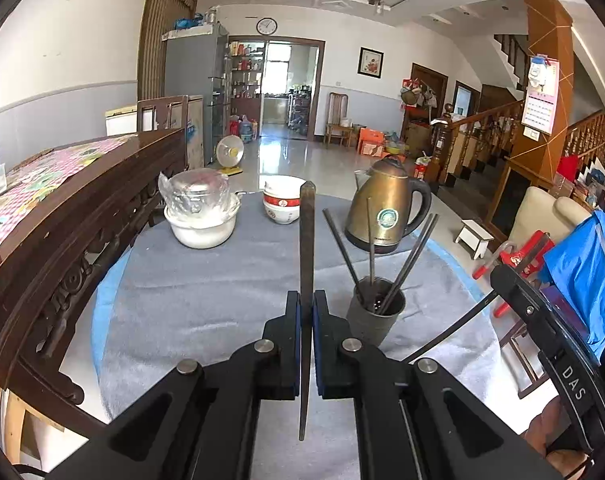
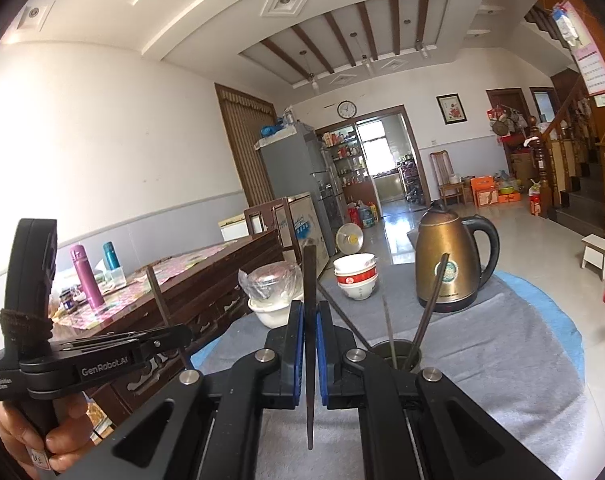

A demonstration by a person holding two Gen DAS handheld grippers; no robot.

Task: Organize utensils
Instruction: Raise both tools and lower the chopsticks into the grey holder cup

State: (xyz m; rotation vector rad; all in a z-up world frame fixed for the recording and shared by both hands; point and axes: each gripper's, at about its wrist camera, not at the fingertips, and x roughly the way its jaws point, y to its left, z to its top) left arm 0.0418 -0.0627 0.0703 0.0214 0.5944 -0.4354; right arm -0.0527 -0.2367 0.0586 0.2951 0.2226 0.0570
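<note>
Left wrist view: left tongs (image 1: 307,308) clamped on one chopstick (image 1: 307,240), just left of cup (image 1: 376,314) | right tongs (image 2: 310,320) pinching another chopstick (image 2: 309,280), left of cup (image 2: 396,354) | risk: stick snagging cup sticks, tipping it | bench (image 1: 206,292) grey-clothed, kettle (image 1: 386,208) behind cup

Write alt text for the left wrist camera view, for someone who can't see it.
The left gripper is shut on a dark chopstick, held upright above a grey-clothed table. Just right stands a dark cup holding several chopsticks, with a brass kettle and white bowls behind.
</note>
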